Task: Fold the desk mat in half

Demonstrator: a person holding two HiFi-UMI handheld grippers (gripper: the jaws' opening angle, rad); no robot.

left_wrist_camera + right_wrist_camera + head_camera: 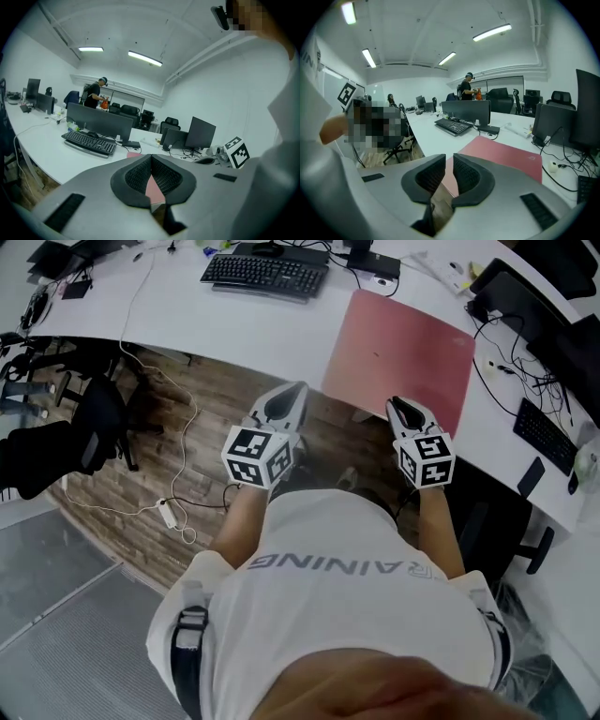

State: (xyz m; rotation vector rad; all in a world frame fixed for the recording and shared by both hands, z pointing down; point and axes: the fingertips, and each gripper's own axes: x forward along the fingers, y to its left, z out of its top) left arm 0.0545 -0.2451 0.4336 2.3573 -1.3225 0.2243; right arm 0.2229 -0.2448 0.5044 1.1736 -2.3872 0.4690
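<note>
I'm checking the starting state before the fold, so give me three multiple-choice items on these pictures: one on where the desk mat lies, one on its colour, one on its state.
1. In the head view, where does the desk mat lie relative to the keyboard at the picture's top?
A. To its right, nearer the person
B. Under it
C. To its left

2. What colour is the desk mat?
A. Blue
B. Pinkish red
C. Green

3. What state is the desk mat in?
A. Folded in half
B. Rolled up
C. Spread flat, unfolded

Answers:
1 A: the mat sits on the white desk, right of and below that keyboard.
2 B: its whole face shows pinkish red in the head view and the right gripper view.
3 C: it lies as one flat sheet on the desk, with no fold showing.
</note>
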